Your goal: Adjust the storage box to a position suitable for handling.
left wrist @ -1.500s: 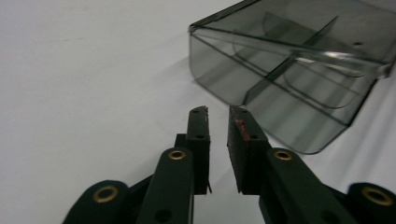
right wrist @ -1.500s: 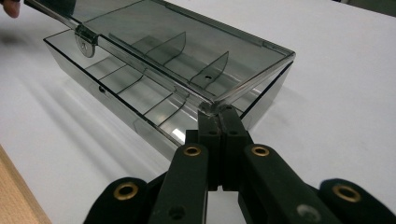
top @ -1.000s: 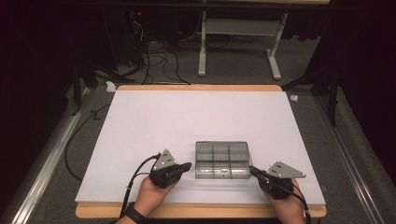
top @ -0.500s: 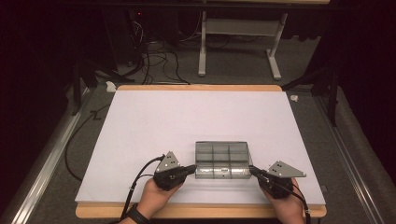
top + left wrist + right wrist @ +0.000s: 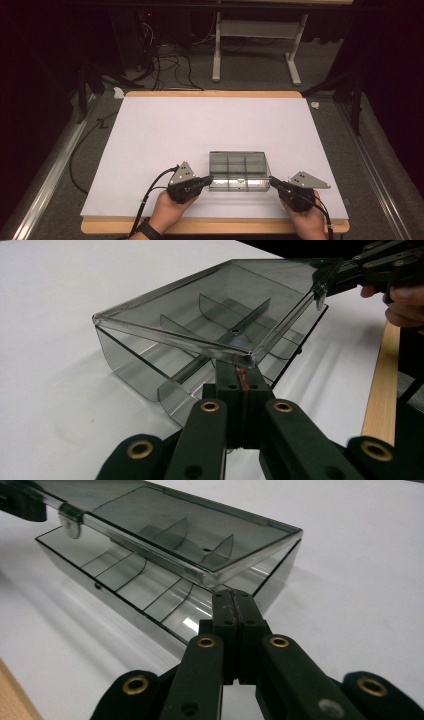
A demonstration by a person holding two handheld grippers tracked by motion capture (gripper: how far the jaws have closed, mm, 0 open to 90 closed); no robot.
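- The left tongs (image 5: 241, 371) are seen at the bottom centre of the left gripper view, their black jaws pressed together with no gap, the tips set under the near corner of the raised lid.
- The right tongs (image 5: 233, 605) are seen at the bottom centre of the right gripper view, likewise pressed together, with the tips under the lid's corner at the box's end; whether anything is pinched between them cannot be told.
- In the high view the left tongs (image 5: 209, 179) are found left of lower centre and the right tongs (image 5: 272, 180) right of lower centre, each touching one end of the box's near edge.
- The smoke-grey transparent plastic compartment box (image 5: 237, 170) is placed in the lower middle of the high view, near the front edge of the bench; curved dividers are visible inside it.
- Its clear grey hinged lid (image 5: 210, 310) is held lifted along the near side, tilted up from the far side, with an open wedge between lid and tray.
- Each tool is gripped by a hand (image 5: 170, 212) coming in at the bottom of the frame, the left one wearing a dark wristband.
- The white-topped bench with a wooden rim (image 5: 200, 125) fills the centre of the high view.
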